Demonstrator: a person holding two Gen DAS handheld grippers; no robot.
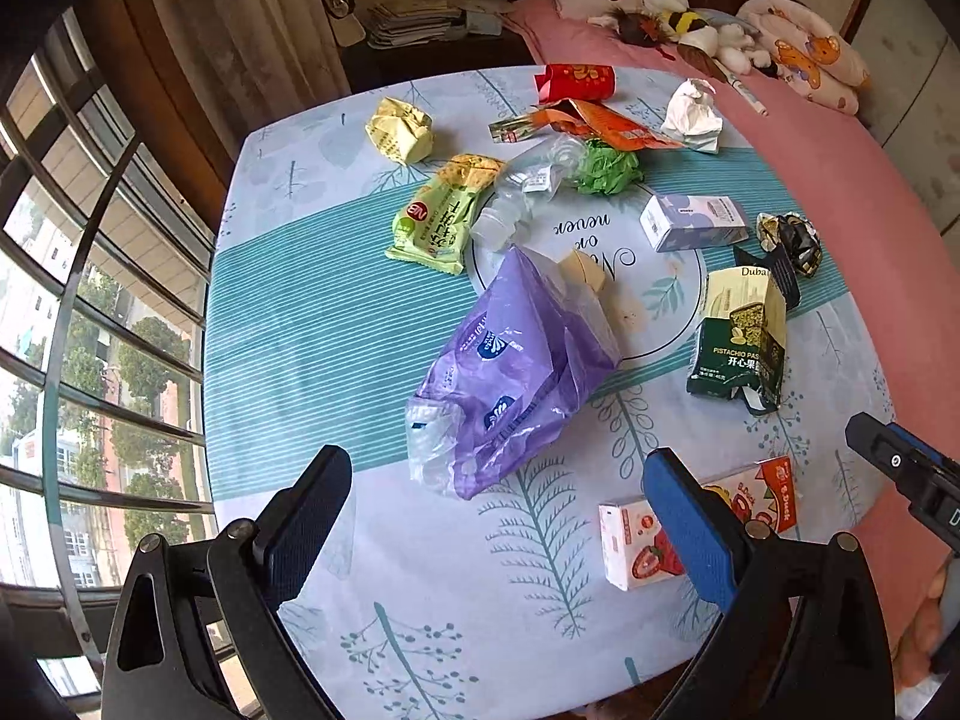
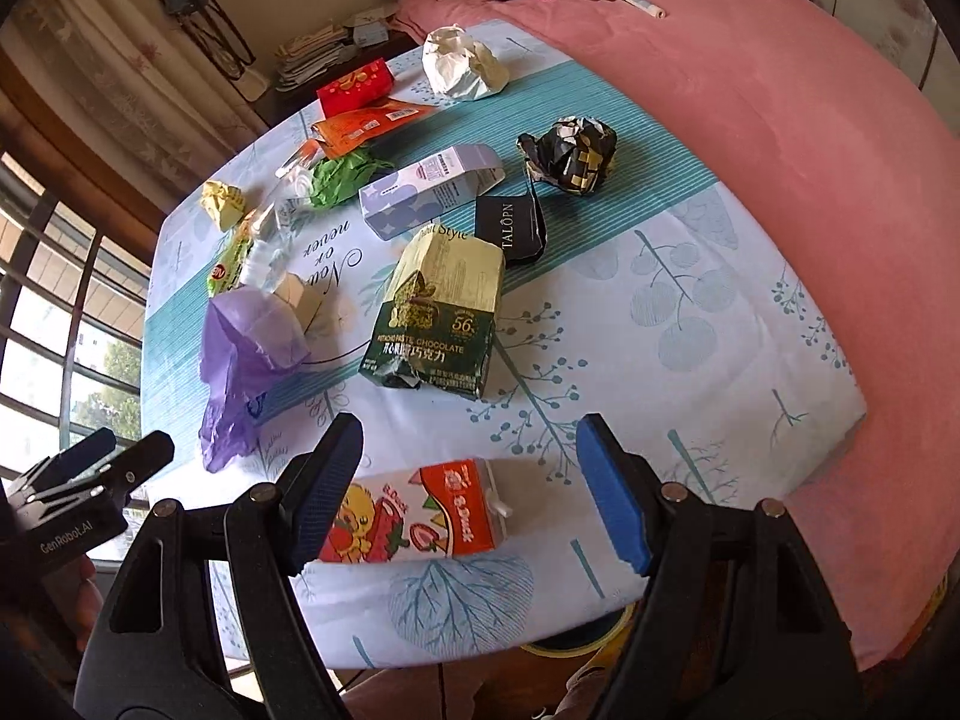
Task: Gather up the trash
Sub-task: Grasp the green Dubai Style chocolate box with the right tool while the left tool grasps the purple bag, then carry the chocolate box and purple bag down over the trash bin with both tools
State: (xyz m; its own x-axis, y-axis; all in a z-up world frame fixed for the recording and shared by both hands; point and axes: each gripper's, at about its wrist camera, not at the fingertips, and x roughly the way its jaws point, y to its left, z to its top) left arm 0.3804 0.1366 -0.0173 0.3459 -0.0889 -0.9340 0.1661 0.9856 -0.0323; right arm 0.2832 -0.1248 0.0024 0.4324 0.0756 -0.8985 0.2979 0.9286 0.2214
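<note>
Landmark: a green pistachio chocolate box (image 2: 435,324) lies torn open near the middle of a table (image 1: 336,312) draped in a leaf-print cloth.
Far left of the box: a crumpled yellow wrapper (image 1: 401,129) and a green snack packet (image 1: 438,213) lie toward the window side.
Left of the box: a purple plastic bag (image 1: 516,372) sprawls just beside it, with a crushed clear bottle (image 1: 519,195) and a wad of green paper (image 1: 606,165) farther back.
Behind the box: a lilac carton (image 2: 429,189) lies on its side, with an orange pouch (image 2: 366,123) and a red packet (image 2: 354,87) beyond it.
Right of the box: a black sleeve (image 2: 510,228) touches its far corner, a black-and-gold foil ball (image 2: 570,153) lies past that, and crumpled white paper (image 2: 462,63) sits at the far edge.
Near side of the box: a strawberry milk carton (image 2: 420,516) lies flat.
Left gripper (image 1: 498,516): fingers spread wide, empty, poised above bare cloth near the purple bag's lower end; the milk carton sits partly behind its blue right finger (image 1: 690,534).
Right gripper (image 2: 468,480): fingers spread wide, gripping nothing; the milk carton lies between them, close against the left finger (image 2: 324,480), well apart from the blue one.
</note>
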